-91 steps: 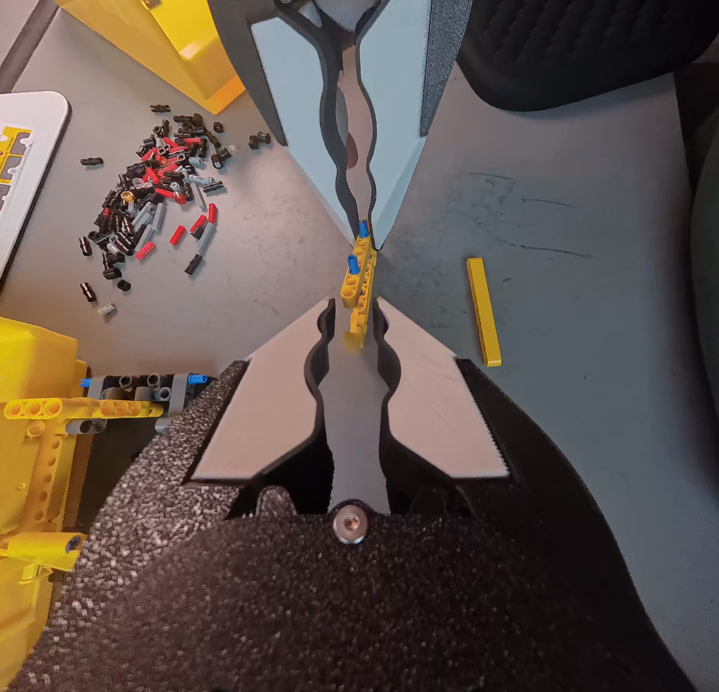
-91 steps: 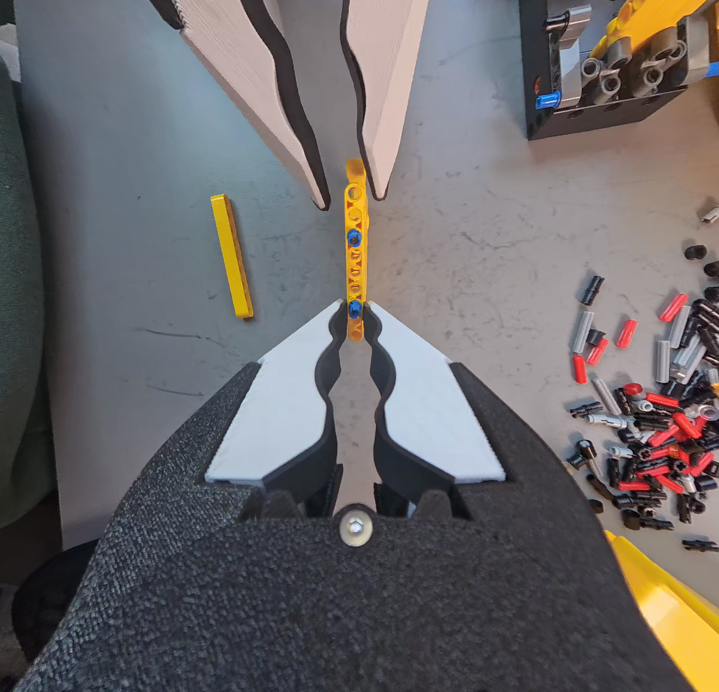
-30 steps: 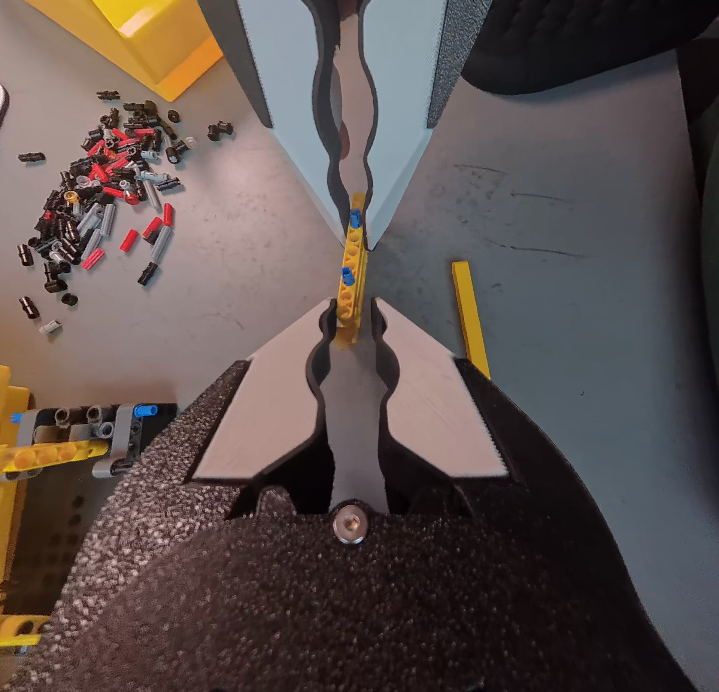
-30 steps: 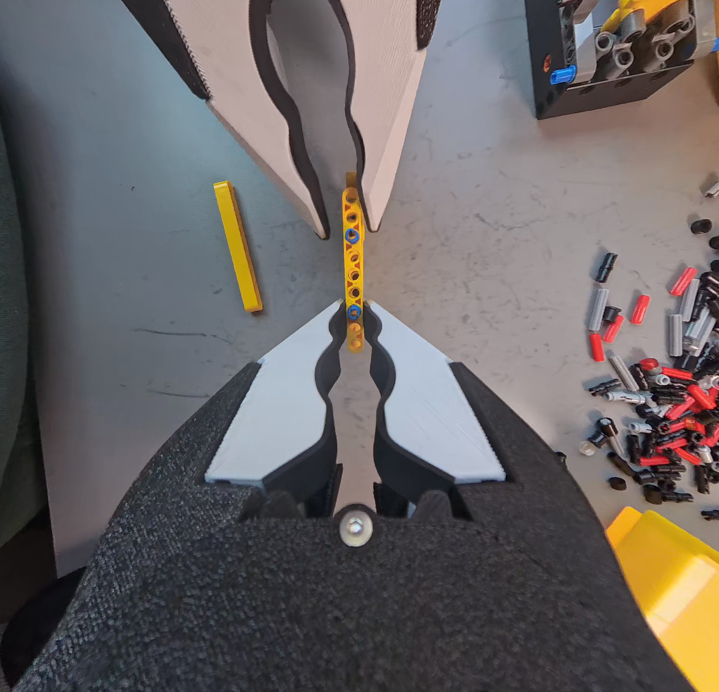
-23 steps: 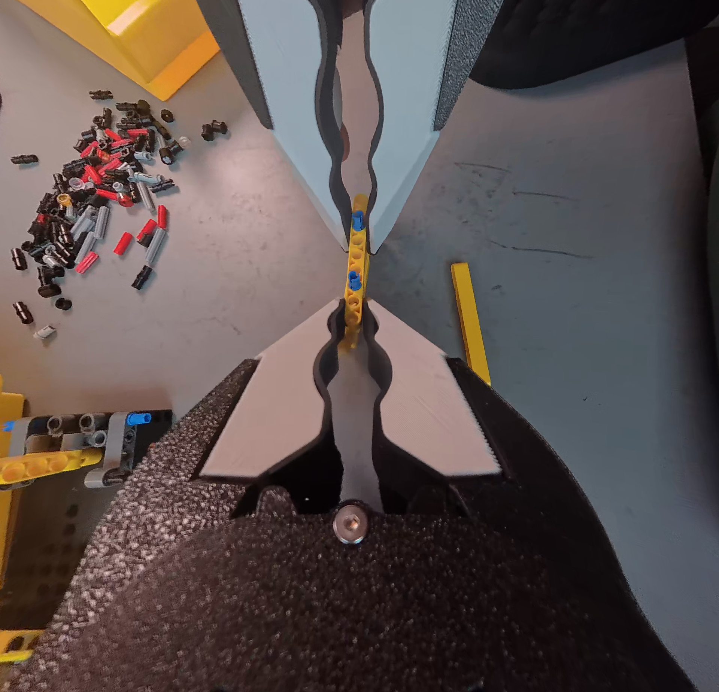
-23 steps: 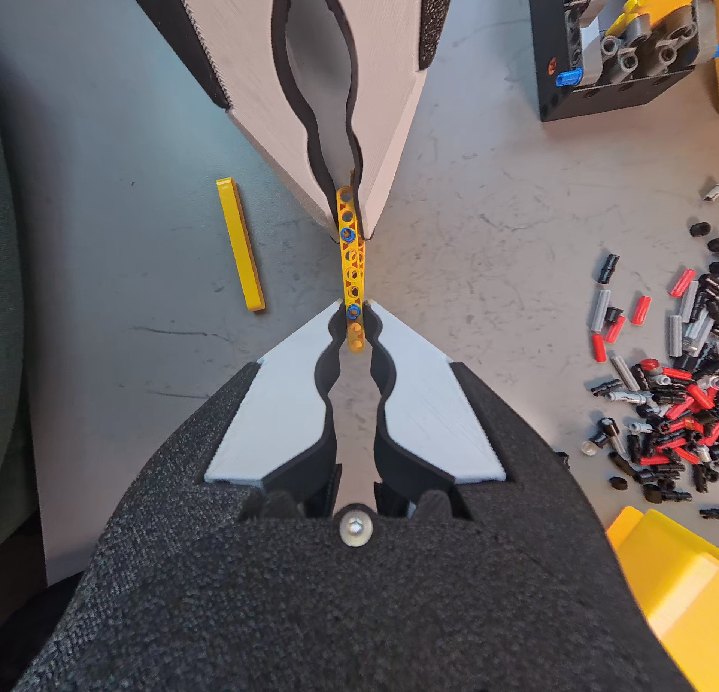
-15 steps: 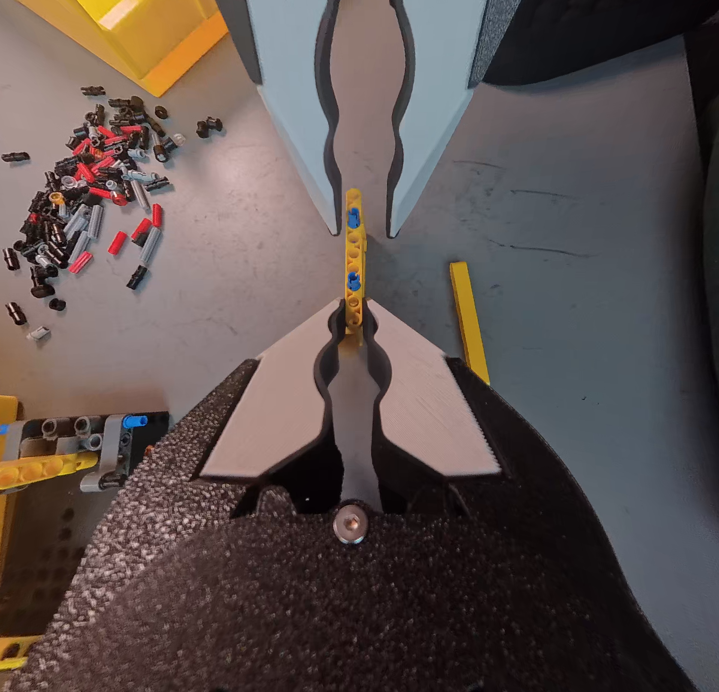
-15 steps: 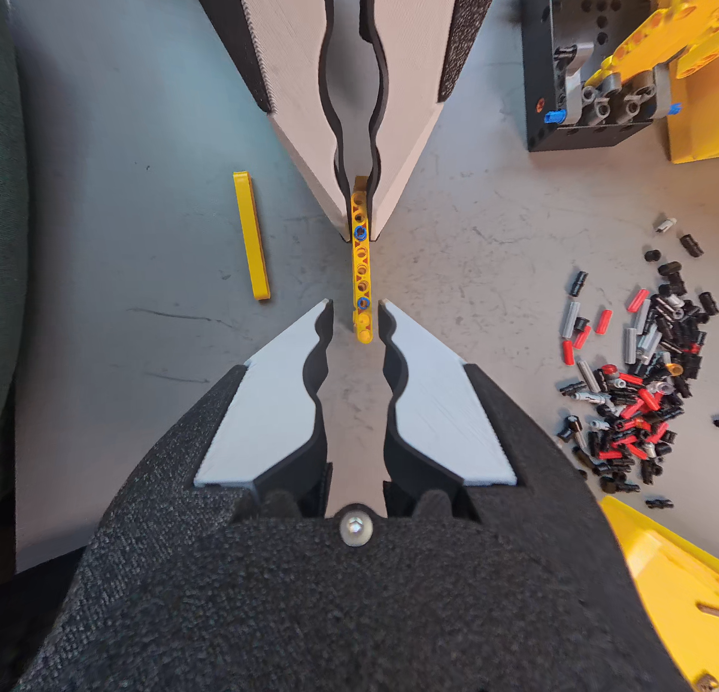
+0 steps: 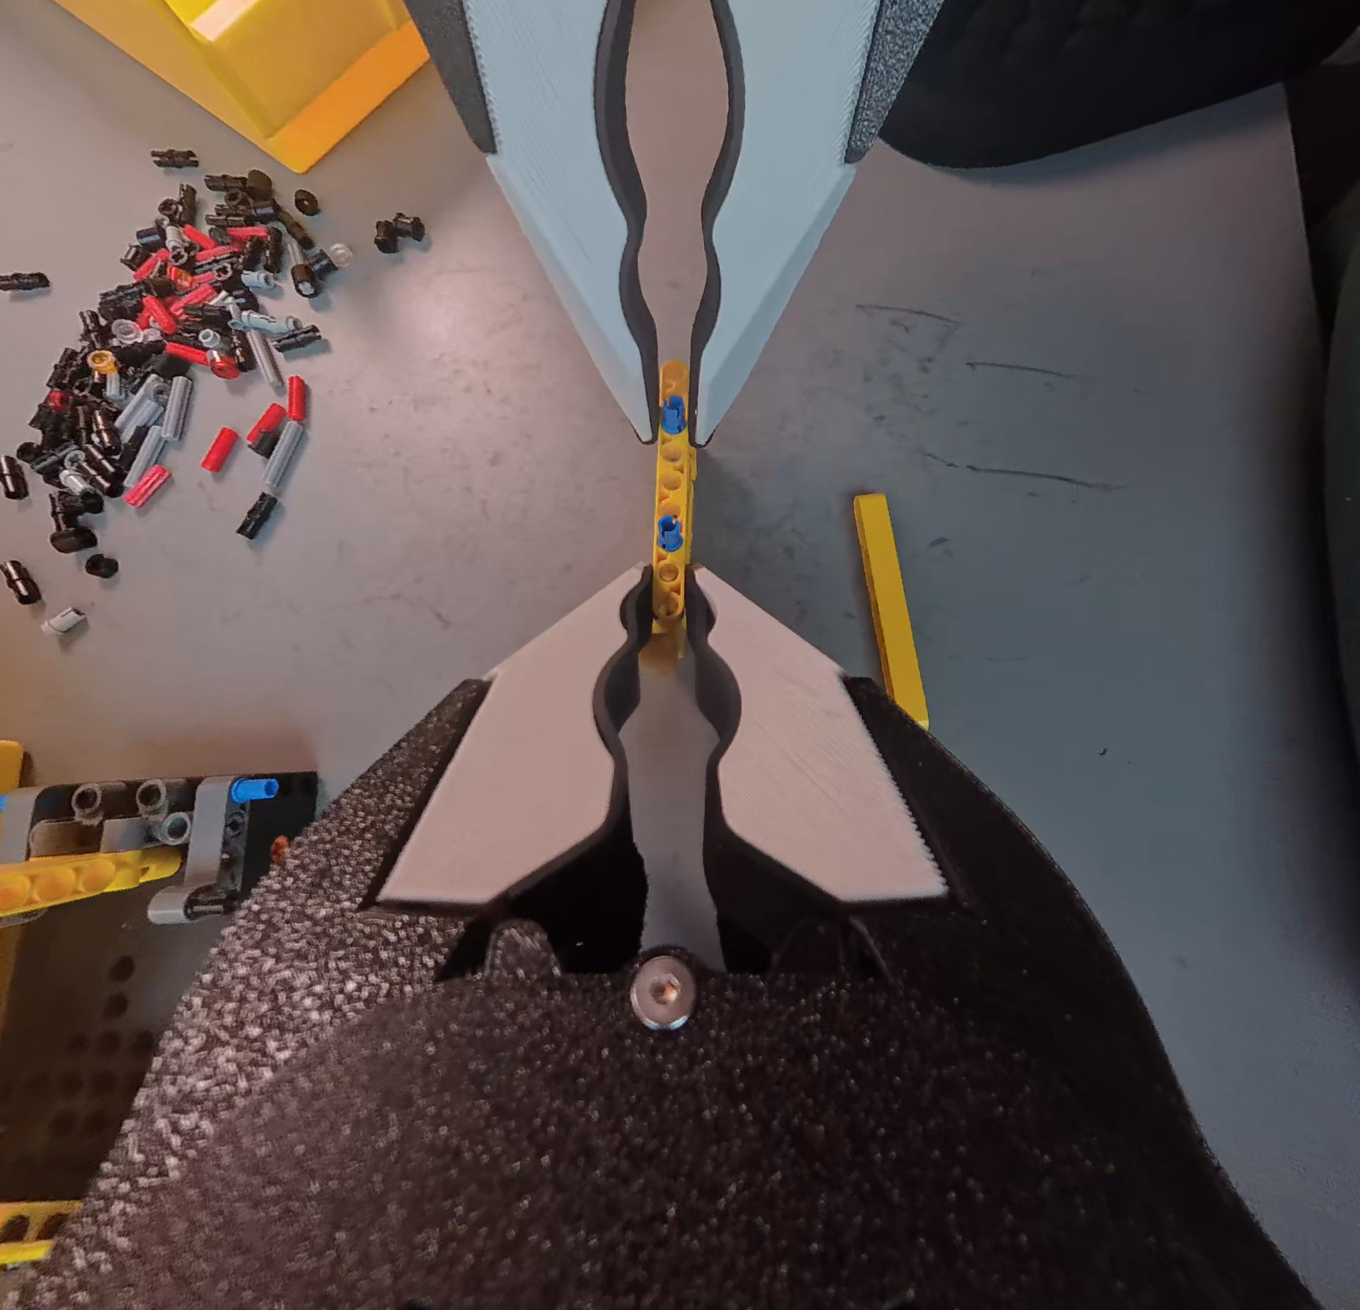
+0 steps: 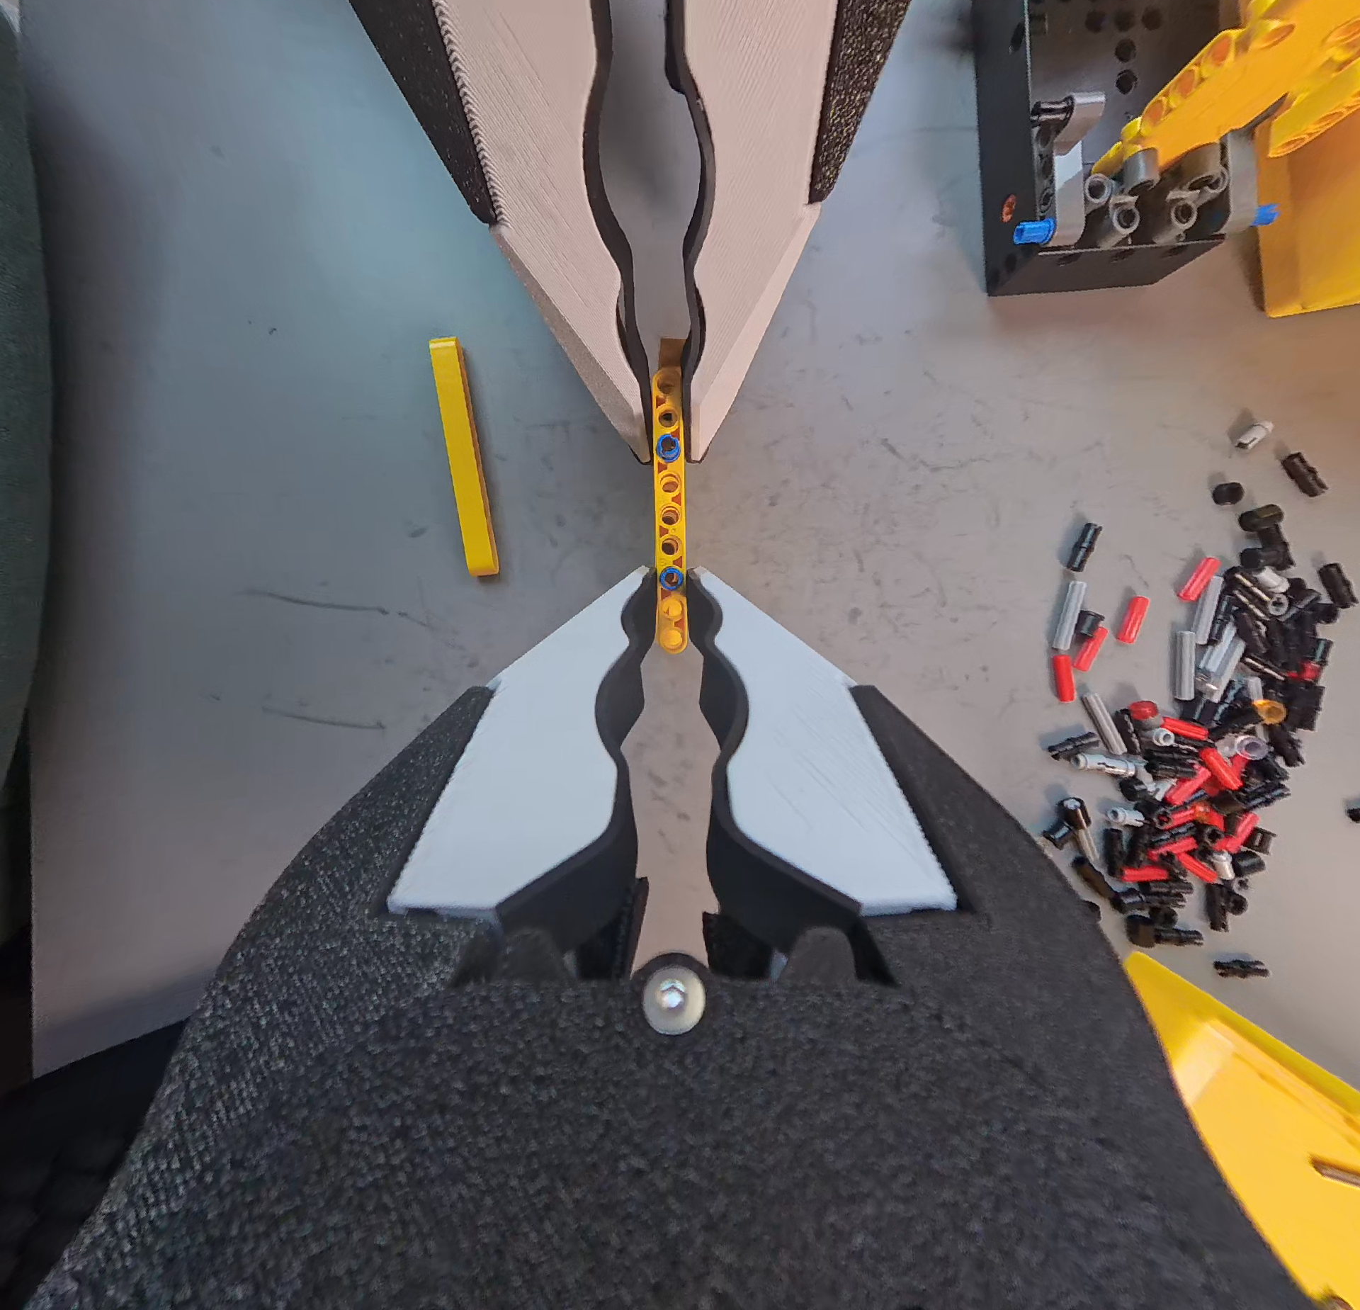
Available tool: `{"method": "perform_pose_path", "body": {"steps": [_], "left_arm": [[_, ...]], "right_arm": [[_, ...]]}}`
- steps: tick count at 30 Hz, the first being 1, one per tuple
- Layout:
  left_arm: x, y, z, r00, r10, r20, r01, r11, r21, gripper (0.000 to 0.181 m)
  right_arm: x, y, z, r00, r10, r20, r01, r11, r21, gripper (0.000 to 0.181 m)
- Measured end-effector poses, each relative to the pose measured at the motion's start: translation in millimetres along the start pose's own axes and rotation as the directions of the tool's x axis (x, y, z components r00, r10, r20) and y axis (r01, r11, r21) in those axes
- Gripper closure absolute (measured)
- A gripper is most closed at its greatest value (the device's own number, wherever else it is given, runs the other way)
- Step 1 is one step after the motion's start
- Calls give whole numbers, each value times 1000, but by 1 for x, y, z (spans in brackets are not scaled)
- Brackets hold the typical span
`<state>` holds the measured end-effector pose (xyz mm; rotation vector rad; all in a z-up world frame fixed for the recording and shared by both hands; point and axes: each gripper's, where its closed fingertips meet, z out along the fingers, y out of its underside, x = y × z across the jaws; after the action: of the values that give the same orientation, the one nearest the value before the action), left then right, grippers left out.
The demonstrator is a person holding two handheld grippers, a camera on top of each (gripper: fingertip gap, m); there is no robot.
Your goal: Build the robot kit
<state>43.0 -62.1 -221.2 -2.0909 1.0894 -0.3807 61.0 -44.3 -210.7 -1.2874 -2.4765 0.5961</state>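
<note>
Two grippers on one part: I have the left gripper (image 9: 668,583) clamped on the near end of the yellow holed beam (image 9: 673,498), and the right gripper (image 10: 670,583) clamped on the opposite end, tips facing each other w/ the beam bridging the gap. Beam sits above the grey table (image 9: 1067,612), edge-on to both cams; two blue pins (image 9: 670,527) plugged through it, one mid-span, one just inside the right gripper's tips.

Handling, my judgement: small hard plastic, v. light, stiff along its length, smooth sides so it could pivot or slip if pinched by a single hole-width. Thin section may flex a bit if ends are twisted against each other. Best hold = flat faces near the ends, clear of the pins; both grips approx. there now.

Around the left gripper: plain yellow strip (image 9: 887,597) lying flat on table to its right, loose pile of black/red/grey connectors (image 9: 147,362) to its left, yellow bin (image 9: 243,45) beyond the pile, black-and-yellow assembly (image 9: 147,848) near-left. Nothing else touches the beam
</note>
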Motion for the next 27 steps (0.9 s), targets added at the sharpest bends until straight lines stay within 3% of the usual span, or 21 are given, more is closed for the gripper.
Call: {"method": "perform_pose_path", "body": {"steps": [6,12,19,24,27], "left_arm": [[-2,2,0,1000,3,8,-3,1000,0,159],[-5,2,-1,1000,-5,21,5,1000,9,166],[-7,4,-3,1000,-12,21,12,1000,13,154],[-3,14,5,1000,14,9,-13,999,-50,162],[1,9,3,1000,20,-1,-20,999,-27,169]], "right_arm": [[2,-2,0,1000,17,11,-17,1000,6,174],[2,-2,2,999,25,24,-25,1000,-11,174],[-1,-3,3,999,27,26,-27,1000,-10,174],[-4,-3,3,999,23,29,-23,1000,-18,174],[-6,-3,3,999,20,25,-19,1000,-22,174]]}}
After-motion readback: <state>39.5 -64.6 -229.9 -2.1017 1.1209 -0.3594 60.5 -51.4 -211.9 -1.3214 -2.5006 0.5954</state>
